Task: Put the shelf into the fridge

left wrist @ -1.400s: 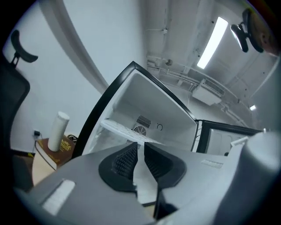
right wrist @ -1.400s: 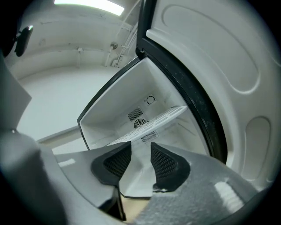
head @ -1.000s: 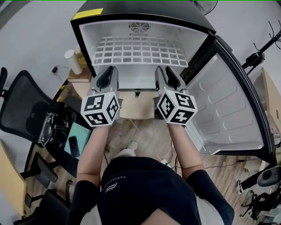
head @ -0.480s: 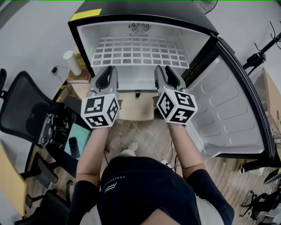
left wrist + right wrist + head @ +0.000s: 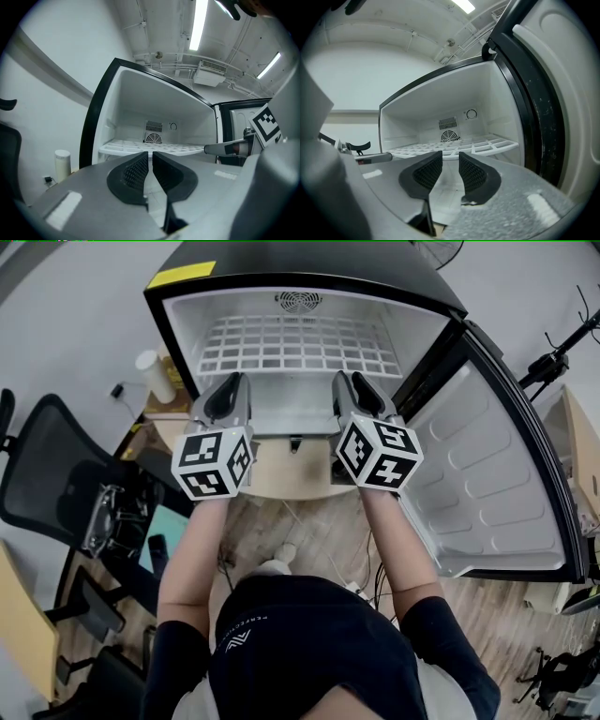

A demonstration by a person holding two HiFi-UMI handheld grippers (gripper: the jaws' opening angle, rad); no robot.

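Observation:
The fridge (image 5: 173, 320) stands open, and the white grid shelf (image 5: 295, 345) lies level inside it, reaching from wall to wall. Both gripper views face the shelf (image 5: 154, 148) (image 5: 487, 143) below the rear fan. My left gripper (image 5: 228, 392) (image 5: 151, 155) is just outside the fridge's mouth at the left. Its jaws have just been closing and are shut with nothing between them. My right gripper (image 5: 358, 390) (image 5: 450, 157) is beside it at the right. Its jaws have also been closing but stand open and empty. Neither gripper touches the shelf.
The fridge door (image 5: 487, 484) swings wide open at the right, close to my right arm. The fridge rests on a wooden top (image 5: 281, 474). An office chair (image 5: 47, 474) and a white cylinder (image 5: 155, 371) stand at the left, a black stand (image 5: 553, 357) at the far right.
Both grippers have edged a little towards the fridge's mouth. The shelf lies as before.

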